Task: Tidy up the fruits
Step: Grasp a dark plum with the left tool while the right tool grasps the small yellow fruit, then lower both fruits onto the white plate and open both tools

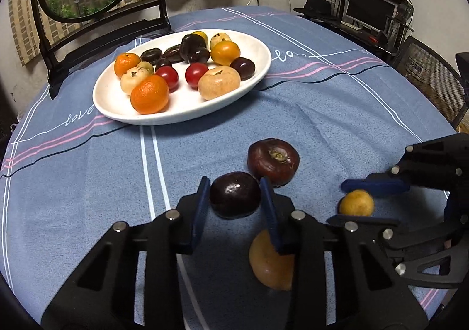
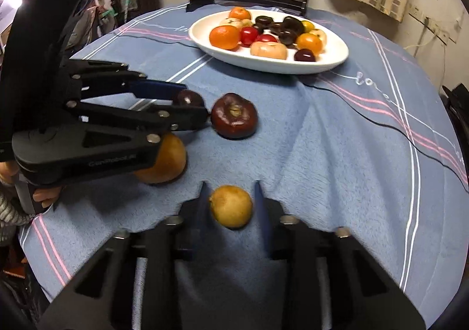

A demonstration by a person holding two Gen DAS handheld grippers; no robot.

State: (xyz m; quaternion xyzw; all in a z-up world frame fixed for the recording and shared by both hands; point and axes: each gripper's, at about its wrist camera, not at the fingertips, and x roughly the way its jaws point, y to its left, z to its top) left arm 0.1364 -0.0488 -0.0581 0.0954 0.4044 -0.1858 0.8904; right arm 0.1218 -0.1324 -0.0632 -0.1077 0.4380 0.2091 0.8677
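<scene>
Fruits are lying loose on the blue tablecloth (image 1: 322, 101). The left gripper (image 1: 235, 196) is clamping a dark plum (image 1: 235, 194) between its blue pads, seemingly touching both sides. The right gripper (image 2: 231, 207), tilted downward, is closing on a small yellow fruit (image 2: 231, 206). A brown fruit (image 1: 273, 161) and an orange fruit (image 2: 168, 160) are sitting nearby; a white plate (image 1: 181, 117) of fruit is standing beyond.

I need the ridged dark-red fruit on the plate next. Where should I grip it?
Grip the ridged fruit across its round sides, coming from above. It lies squat on the cloth, stem dimple up, and the left gripper crowds its near side.
</scene>
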